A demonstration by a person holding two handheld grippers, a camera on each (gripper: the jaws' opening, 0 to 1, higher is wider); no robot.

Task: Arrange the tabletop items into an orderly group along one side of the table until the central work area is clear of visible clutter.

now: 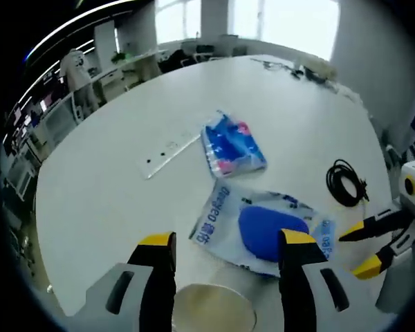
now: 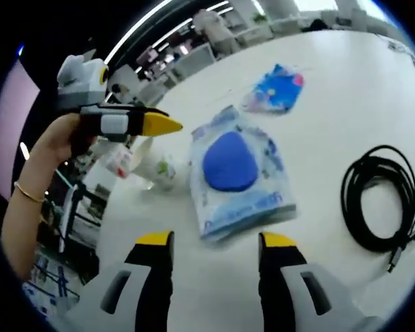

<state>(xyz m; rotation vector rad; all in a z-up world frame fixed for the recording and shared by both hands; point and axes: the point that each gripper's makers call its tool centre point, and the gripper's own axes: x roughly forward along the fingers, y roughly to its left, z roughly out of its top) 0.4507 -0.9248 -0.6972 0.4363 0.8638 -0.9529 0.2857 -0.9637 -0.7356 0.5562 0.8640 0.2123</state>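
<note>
A white-and-blue pouch with a dark blue oval [image 1: 266,228] [image 2: 238,173] lies flat on the round white table [image 1: 124,124]. Beyond it lies a smaller blue packet [image 1: 232,145] [image 2: 273,90]. A coiled black cable [image 1: 346,183] [image 2: 384,197] rests to the right. My left gripper [image 1: 227,242] is open, its jaws wide apart above a round paper cup [image 1: 211,308] [image 2: 159,166]. In the right gripper view, a hand holds that left gripper [image 2: 135,124] over the cup. My right gripper [image 2: 216,241] [image 1: 363,249] is open, just short of the pouch's near edge, holding nothing.
A thin metal strip [image 1: 171,155] lies left of the small packet. A small patterned object [image 2: 121,162] stands beside the cup. More cables and clutter [image 1: 301,69] sit at the table's far edge. Desks and chairs [image 1: 76,90] stand beyond the table.
</note>
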